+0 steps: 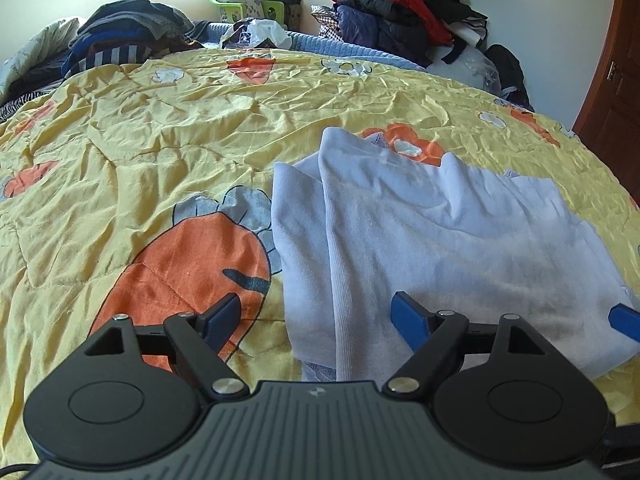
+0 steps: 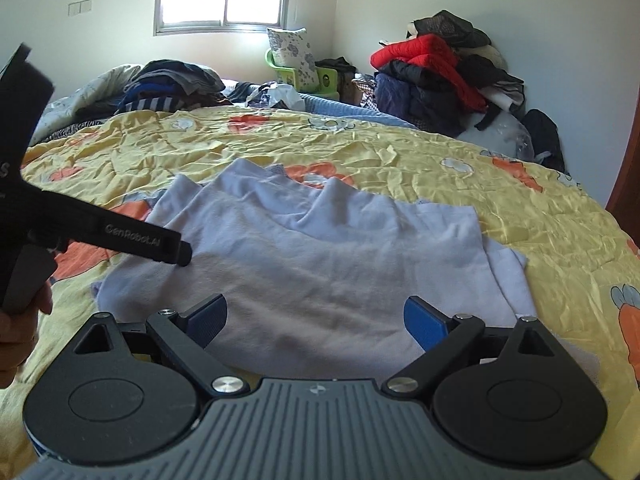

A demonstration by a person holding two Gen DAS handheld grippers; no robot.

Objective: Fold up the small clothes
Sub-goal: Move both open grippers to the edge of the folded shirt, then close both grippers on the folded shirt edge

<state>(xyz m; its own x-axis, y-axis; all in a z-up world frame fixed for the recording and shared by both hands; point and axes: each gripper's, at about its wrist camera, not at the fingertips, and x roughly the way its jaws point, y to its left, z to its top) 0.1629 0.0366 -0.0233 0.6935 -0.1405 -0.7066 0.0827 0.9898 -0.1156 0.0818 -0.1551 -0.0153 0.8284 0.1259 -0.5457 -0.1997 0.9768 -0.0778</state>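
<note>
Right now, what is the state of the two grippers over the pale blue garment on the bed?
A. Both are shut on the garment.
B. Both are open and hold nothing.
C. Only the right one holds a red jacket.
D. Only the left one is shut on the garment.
B: the left gripper and the right gripper both show their blue fingers spread wide, with the pale blue garment lying flat on the yellow quilt between them, ungripped.

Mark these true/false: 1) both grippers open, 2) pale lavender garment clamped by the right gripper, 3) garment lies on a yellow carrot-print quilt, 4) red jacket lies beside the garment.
1. True: the left gripper and right gripper both stand open.
2. False: the pale lavender knit garment lies loose between the open fingers.
3. True: it rests on the yellow carrot-print quilt.
4. False: the red padded jacket sits on a far clothes pile.
</note>
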